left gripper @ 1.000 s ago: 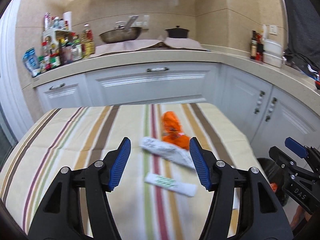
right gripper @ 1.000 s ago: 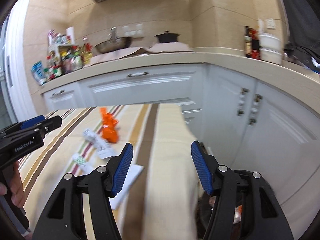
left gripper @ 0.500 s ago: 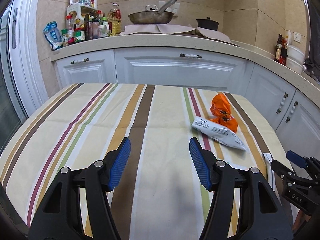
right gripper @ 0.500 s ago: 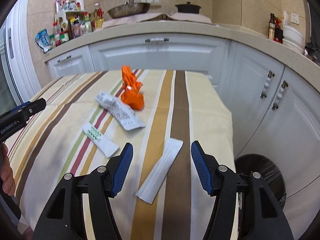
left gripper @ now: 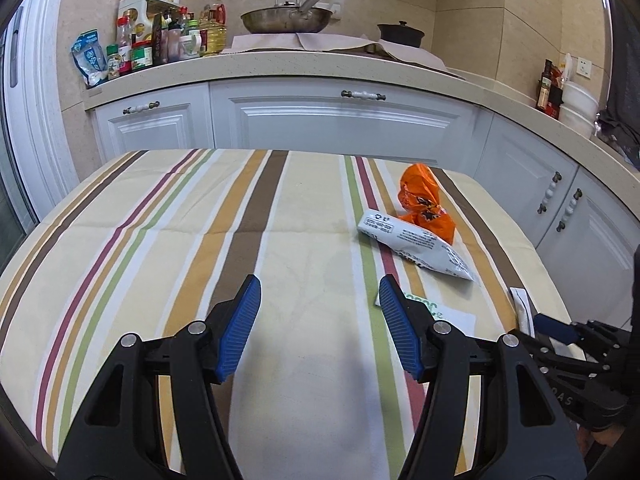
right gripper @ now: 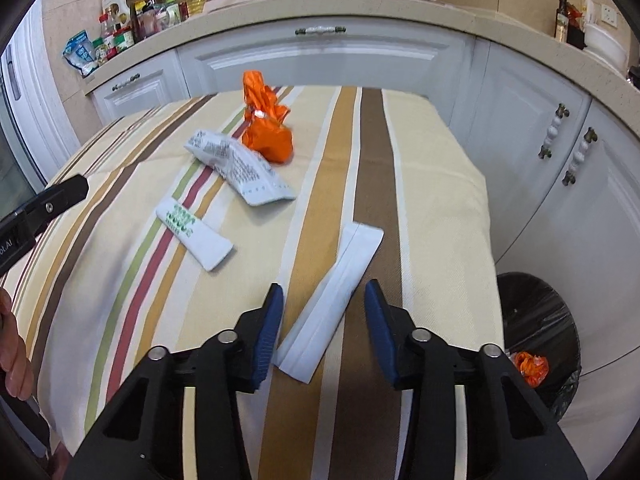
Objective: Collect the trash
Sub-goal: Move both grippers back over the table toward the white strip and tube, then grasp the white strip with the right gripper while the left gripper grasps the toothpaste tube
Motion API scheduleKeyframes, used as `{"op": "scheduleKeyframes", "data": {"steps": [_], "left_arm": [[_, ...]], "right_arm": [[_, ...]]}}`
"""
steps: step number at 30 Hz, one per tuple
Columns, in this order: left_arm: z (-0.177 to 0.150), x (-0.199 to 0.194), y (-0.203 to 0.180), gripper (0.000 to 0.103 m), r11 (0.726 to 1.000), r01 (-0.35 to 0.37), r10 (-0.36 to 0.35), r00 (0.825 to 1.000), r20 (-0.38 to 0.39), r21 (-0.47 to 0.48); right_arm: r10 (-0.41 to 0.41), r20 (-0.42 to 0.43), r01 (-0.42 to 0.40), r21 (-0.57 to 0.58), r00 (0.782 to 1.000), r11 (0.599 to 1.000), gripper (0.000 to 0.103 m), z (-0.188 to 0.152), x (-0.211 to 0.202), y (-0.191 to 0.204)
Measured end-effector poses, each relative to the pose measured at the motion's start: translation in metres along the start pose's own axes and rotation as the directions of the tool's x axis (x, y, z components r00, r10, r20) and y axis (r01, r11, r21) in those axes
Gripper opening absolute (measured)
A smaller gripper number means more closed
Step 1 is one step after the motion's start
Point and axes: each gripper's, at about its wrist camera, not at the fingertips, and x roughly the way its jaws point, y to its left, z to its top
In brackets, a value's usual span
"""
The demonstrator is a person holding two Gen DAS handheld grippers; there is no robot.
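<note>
Several pieces of trash lie on the striped tablecloth (right gripper: 436,184): an orange crumpled bag (right gripper: 266,128) (left gripper: 426,204), a grey printed wrapper (right gripper: 240,166) (left gripper: 416,244), a white packet with green print (right gripper: 194,232) (left gripper: 444,312) and a plain white long wrapper (right gripper: 334,300). My right gripper (right gripper: 324,320) is open, its jaws on either side of the near end of the plain white wrapper, not touching it. My left gripper (left gripper: 320,324) is open and empty over bare cloth, left of the trash.
A black bin (right gripper: 540,344) with a dark liner stands on the floor right of the table, an orange scrap (right gripper: 530,366) inside. White cabinets and a counter with bottles, a pan (left gripper: 286,18) and a pot run behind and to the right.
My right gripper has moved down and forward, so the plain white wrapper now lies between its jaws, which have narrowed. My left gripper has shifted slightly, the trash staying to its right.
</note>
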Motion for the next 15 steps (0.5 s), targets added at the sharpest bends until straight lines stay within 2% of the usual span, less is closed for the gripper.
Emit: {"op": "scheduleKeyframes", "data": {"steps": [2, 4, 5, 15], "left_arm": [[-0.001, 0.000, -0.004, 0.060, 1.000, 0.004, -0.004, 1.000, -0.004, 0.006], [-0.002, 0.002, -0.009, 0.060, 1.000, 0.010, -0.010, 1.000, -0.010, 0.012], [-0.003, 0.002, -0.011, 0.060, 1.000, 0.014, -0.014, 1.000, -0.015, 0.013], [-0.009, 0.013, -0.041, 0.060, 0.997, 0.057, -0.054, 0.996, -0.067, 0.046]], "right_arm": [[-0.004, 0.002, 0.004, -0.007, 1.000, 1.000, 0.034, -0.001, -0.002, 0.000], [0.003, 0.005, -0.003, 0.000, 1.000, 1.000, 0.022, -0.002, -0.003, -0.003], [0.004, 0.008, -0.004, 0.001, 1.000, 1.000, 0.020, -0.002, -0.003, -0.004], [0.014, 0.073, -0.016, 0.025, 0.997, 1.000, 0.019, -0.006, -0.017, -0.017]]}}
